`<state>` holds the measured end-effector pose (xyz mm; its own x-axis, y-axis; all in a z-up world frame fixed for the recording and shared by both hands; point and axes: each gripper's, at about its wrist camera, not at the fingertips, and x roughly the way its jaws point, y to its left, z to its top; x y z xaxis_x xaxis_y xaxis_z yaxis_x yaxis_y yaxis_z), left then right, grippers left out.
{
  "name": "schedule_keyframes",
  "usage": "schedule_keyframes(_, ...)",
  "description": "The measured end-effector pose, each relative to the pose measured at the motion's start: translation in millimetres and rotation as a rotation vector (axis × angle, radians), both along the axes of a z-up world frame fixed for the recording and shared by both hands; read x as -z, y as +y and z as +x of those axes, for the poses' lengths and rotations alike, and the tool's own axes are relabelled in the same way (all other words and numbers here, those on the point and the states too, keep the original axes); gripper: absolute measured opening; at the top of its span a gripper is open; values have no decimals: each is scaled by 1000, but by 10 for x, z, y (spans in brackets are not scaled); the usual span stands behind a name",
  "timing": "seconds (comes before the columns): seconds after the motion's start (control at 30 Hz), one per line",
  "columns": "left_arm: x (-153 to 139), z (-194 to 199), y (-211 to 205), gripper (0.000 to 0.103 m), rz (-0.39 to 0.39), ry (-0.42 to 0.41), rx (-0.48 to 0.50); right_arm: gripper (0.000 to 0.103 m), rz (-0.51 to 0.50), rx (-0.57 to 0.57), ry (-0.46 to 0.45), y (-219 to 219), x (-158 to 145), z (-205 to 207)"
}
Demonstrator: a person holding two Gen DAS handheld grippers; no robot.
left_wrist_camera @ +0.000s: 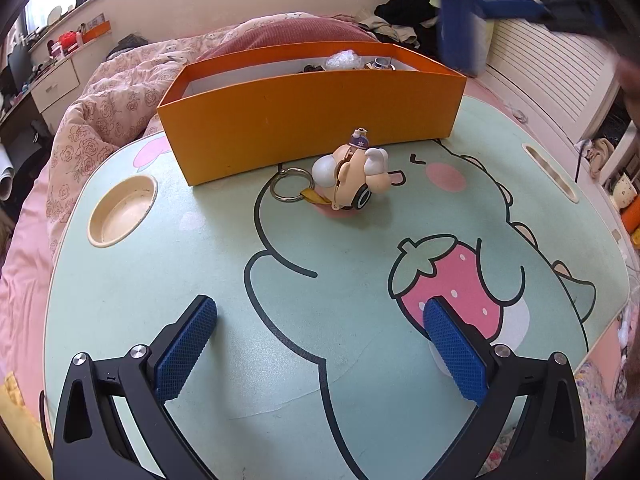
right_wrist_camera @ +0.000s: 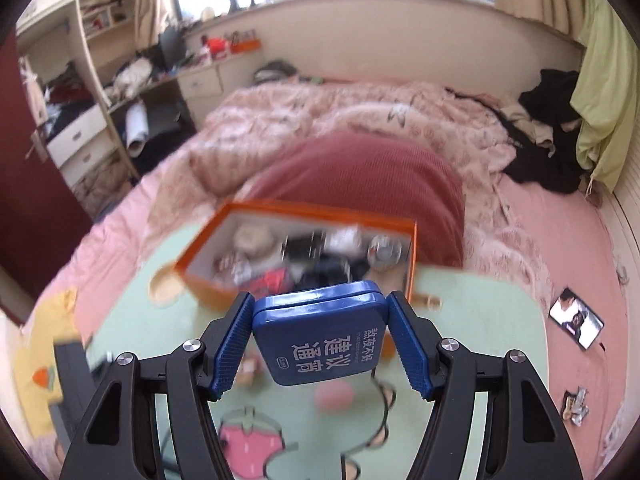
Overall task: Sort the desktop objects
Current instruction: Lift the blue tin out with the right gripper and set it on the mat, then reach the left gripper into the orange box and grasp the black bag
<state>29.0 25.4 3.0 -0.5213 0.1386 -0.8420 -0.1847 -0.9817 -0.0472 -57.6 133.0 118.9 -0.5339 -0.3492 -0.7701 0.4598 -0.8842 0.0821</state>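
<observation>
The left gripper [left_wrist_camera: 320, 344] hangs wide open and empty above the table [left_wrist_camera: 160, 280]; the keychain toy [left_wrist_camera: 352, 176] lies well ahead of it, just before the orange box [left_wrist_camera: 304, 120]. The right gripper [right_wrist_camera: 320, 340] clamps a blue tin [right_wrist_camera: 320, 336] above the table, near the box's [right_wrist_camera: 304, 208] front wall. A pink bed [right_wrist_camera: 540, 240] lies beyond.

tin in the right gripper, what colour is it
Blue, with white Chinese lettering on the tin; clearest in the right wrist view.

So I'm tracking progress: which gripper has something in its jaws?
The right gripper, shut on the blue tin; the left gripper is open, holding nothing.
</observation>
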Motion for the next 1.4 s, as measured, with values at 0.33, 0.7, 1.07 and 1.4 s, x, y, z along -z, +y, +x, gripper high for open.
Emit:
schedule_keyframes(0.33, 4, 12, -4, 103, -1, 2, 1, 68, 99, -38, -120, -74, 815, 208)
schedule_keyframes(0.7, 6, 8, 0, 103, 0, 3, 1, 87, -56, 87, -63, 477, 812, 629)
schedule_keyframes(1.07, 13, 0, 7, 103, -4, 6, 1, 102, 105, 102, -27, 244, 1170, 769)
schedule_keyframes(1.4, -94, -46, -81, 103, 6, 14, -9, 102, 98, 104, -21, 244, 1157, 829)
